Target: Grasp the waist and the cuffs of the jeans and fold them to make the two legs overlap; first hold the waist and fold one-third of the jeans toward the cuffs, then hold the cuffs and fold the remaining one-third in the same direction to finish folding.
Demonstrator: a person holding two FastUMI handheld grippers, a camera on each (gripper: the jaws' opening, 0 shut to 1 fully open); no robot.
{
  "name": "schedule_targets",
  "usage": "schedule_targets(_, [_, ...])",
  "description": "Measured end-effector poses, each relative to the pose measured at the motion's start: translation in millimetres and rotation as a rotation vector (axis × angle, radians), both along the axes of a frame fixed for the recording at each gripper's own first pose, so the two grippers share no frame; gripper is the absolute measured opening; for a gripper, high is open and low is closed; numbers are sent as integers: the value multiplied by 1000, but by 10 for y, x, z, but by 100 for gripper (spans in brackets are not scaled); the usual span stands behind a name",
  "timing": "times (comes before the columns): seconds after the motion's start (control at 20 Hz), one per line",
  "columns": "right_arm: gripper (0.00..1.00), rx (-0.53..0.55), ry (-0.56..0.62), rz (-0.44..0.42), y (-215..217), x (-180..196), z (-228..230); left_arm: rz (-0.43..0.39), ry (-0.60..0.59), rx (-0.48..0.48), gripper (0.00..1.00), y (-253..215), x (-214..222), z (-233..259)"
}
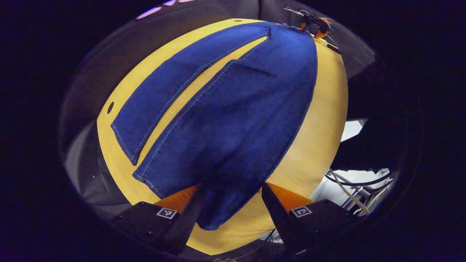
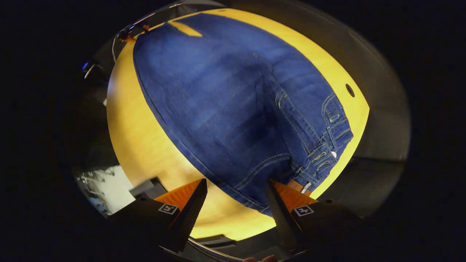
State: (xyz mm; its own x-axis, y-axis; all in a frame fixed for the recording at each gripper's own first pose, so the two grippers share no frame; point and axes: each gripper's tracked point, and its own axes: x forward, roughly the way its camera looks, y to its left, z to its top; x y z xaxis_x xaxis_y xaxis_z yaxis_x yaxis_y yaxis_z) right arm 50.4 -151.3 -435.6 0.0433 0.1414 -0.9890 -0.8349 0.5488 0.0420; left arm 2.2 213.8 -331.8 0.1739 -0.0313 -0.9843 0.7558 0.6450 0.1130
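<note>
Left gripper view: jeans (image 1: 233, 109) flat on the yellow surface (image 1: 320, 145), legs not yet overlapped.
My left tongs (image 1: 233, 214) gape over a cuff, right tongs (image 2: 236, 207) gape at the waist (image 2: 327, 138); next I pinch both.

Bare bench (image 1: 320, 120) runs open along the near outer edge of the jeans (image 1: 233, 120); a narrow bare strip separates the two legs; cables (image 1: 358, 182) crowd the space beyond the bench edge; jeans waist (image 2: 327, 145) lies close to the far bench edge.
</note>
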Motion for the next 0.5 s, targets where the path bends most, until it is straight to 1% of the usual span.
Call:
schedule_targets(0.05, [99, -5, 42, -6, 3, -53, 4, -4, 23, -12, 98, -20, -41, 15])
schedule_targets(0.1, [99, 3, 54, -23, 27, -39, -68, 4, 32, -26, 98, -71, -7, -9])
schedule_targets(0.15, [99, -2, 78, -52, 23, -35, -43, 30, 56, -32, 94, -70, -16, -44])
schedule_targets(0.25, [99, -10, 93, -105, 48, 7, -64, 72, 86, -37, 94, -72, 53, -20])
schedule_targets(0.35, [99, -30, 103, -140, 32, 18, -68, 51, 108, -14, 96, -58, 36, -39])
schedule_targets(0.4, [97, -37, 112, -158, 21, 31, -65, 32, 113, 8, 96, -54, 50, -47])
schedule_targets(0.45, [96, -49, 116, -190, 10, 87, -75, 8, 118, 18, 88, -68, 80, -4])
schedule_targets(0.5, [75, -72, 116, -248, -21, 174, -66, -10, 99, 25, 63, -52, 136, -11])
